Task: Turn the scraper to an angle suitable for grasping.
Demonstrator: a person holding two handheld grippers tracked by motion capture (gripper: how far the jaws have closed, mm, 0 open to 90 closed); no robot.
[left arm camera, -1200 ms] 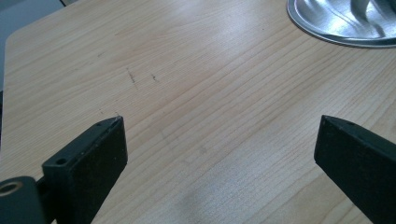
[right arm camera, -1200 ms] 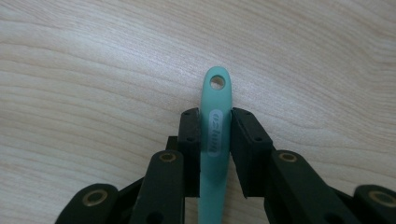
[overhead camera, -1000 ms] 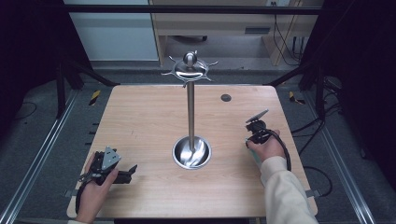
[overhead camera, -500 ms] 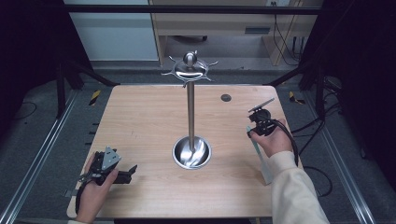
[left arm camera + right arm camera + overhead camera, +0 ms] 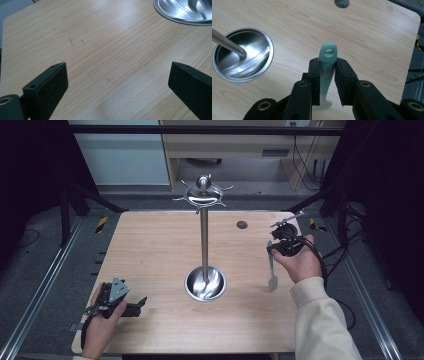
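Note:
A utensil with a teal handle point(image 5: 327, 62) and a pale spoon-like end point(image 5: 273, 280) hangs downward over the table's right side. My right gripper point(image 5: 274, 246) is shut on its handle, whose hanging hole sticks out past the jaws. A steel hanging stand rises mid-table: a pole point(image 5: 204, 240) from a bowl-shaped base point(image 5: 205, 282), with a ring of hooks point(image 5: 202, 195) on top. The base point(image 5: 242, 57) lies left of the utensil. My left gripper point(image 5: 141, 303) rests at the table's front left, open, with bare wood between its jaws point(image 5: 118, 65).
The wooden table point(image 5: 150, 250) has a round dark grommet point(image 5: 242, 224) near its back right edge. The stand's base rim point(image 5: 185, 12) lies ahead and right of the left gripper. Cables trail off the right side; metal rails flank the table.
The right hand has lifted and moved toward the table's back right, carrying the utensil, which now hangs off the wood. The left gripper has stayed put.

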